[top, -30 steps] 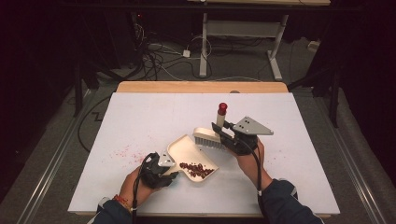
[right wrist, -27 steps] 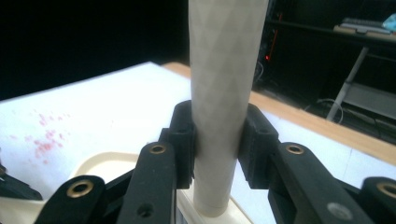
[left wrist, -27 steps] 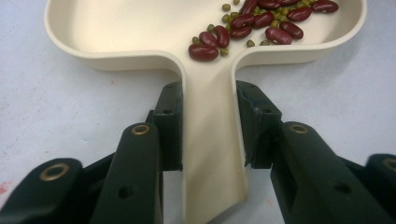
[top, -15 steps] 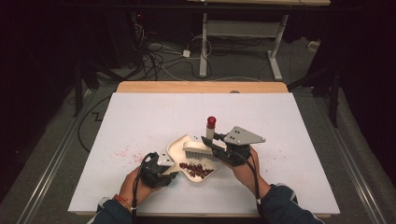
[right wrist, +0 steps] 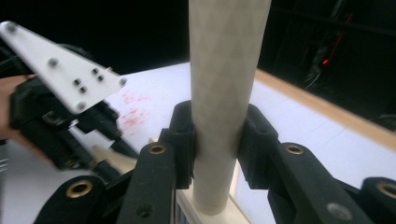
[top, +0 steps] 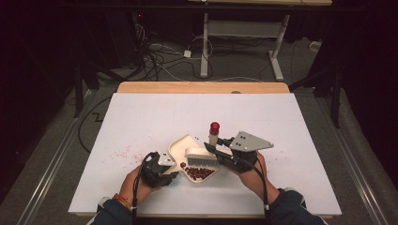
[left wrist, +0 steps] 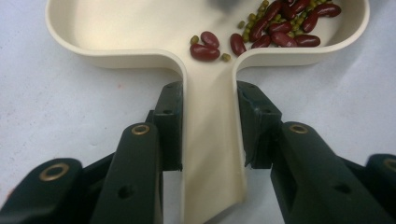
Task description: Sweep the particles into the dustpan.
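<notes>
A cream dustpan (top: 180,147) lies on the white table, and my left gripper (top: 171,168) is shut on its handle (left wrist: 210,140). Red kidney beans (left wrist: 280,28) and a few small green ones lie in the pan near its handle end. My right gripper (top: 213,149) is shut on the cream handle (right wrist: 224,70) of a small brush. The handle stands upright and ends in a red cap (top: 214,126). The brush head (top: 201,157) hovers over the pan, just behind the beans (top: 197,172).
Fine red specks (top: 124,152) are scattered on the white tabletop (top: 291,126) left of the pan. A wooden edge (top: 202,87) runs along the table's far side. Beyond it are a dark floor, cables and a desk frame (top: 239,28).
My right gripper has carried the brush left and toward the person, from behind the pan to over it. The left gripper and the pan have stayed put.
</notes>
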{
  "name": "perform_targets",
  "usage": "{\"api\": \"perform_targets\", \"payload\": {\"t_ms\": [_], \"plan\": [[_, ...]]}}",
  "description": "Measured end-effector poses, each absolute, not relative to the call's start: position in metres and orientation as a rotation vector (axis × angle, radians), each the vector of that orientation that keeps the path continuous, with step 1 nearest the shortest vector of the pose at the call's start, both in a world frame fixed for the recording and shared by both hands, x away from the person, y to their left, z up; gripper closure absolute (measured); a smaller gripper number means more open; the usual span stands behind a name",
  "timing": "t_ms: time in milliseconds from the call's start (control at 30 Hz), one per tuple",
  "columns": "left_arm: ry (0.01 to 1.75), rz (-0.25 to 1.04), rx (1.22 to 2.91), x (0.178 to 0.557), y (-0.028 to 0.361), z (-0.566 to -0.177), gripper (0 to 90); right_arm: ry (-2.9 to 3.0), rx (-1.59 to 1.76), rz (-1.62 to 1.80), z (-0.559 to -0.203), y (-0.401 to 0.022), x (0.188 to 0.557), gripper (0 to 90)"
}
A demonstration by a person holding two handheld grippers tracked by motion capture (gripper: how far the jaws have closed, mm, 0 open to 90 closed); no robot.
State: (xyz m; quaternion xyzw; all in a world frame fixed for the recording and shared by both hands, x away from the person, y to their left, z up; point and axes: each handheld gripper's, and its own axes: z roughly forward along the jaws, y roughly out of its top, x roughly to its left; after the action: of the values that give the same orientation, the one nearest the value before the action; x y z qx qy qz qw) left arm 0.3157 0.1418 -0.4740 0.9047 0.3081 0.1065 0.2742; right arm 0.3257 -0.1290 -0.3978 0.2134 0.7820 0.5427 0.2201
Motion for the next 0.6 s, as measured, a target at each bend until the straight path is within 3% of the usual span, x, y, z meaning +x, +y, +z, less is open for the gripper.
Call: {"api": "perform_targets", "payload": {"t_ms": [233,600], "plan": [[0.807,0.285,2.434,0.318,0.143,-0.472,63.2,2.134,0.511,1.472,-0.408,-0.105,0.343,70.2],[0.814,0.278,2.42,0.321,0.153,-0.47,63.1,2.25,0.396,1.547,-0.409,-0.105,0.337,70.2]]}}
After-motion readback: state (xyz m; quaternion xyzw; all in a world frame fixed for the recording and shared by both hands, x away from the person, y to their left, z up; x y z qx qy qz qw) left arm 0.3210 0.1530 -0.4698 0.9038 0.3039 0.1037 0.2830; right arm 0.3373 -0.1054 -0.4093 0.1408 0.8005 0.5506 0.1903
